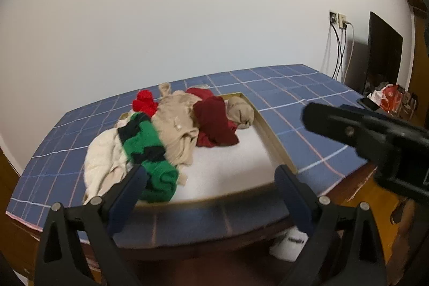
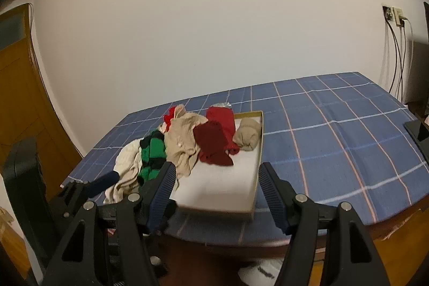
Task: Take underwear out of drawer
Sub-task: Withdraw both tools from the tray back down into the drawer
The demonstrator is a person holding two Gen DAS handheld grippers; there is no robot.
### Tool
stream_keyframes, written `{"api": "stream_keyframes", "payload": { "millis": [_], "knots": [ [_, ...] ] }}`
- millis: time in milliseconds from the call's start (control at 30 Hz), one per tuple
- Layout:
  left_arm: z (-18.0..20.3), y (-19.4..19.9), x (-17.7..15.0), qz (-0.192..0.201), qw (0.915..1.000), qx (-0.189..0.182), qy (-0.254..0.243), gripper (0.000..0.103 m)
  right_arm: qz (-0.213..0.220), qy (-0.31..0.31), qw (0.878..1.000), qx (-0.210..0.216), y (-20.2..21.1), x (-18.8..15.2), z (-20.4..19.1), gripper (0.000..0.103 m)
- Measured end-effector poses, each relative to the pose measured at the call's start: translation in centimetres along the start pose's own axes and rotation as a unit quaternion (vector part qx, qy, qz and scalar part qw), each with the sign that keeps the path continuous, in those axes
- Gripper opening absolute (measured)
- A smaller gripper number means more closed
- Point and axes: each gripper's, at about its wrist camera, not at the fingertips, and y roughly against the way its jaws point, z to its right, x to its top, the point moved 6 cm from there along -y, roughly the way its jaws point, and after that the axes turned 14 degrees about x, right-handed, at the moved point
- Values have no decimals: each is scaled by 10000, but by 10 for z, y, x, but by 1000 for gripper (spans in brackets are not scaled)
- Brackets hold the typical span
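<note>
Soft crumpled underwear point(image 1: 174, 130) in shallow rectangular drawer point(image 1: 278, 149); both tongs point(image 1: 209, 178) point(image 2: 215, 182) wide open, empty.

No text, label or number can be read in either view. A white object point(image 1: 288, 243) under the tabletop edge carries a short dark print, too blurred to make out; in the right wrist view the same white object point(image 2: 261, 271) shows only a dark smudge.

Dim warm indoor light — fisheye-bent edges, near objs blurred.
</note>
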Motion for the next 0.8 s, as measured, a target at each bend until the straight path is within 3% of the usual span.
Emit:
{"api": "stream_keyframes", "payload": {
  "millis": [367, 800],
  "knots": [
    [-19, 18, -46, -264, 9996, -45, -122, 98, -206, -8, 9998, -71, 27, -51, -8, 67],
    [-8, 29, -103, -536, 9960, -474, -534, 98, -409, -33, 9989, -245, 41, -111, -8, 67]
  ]
}}
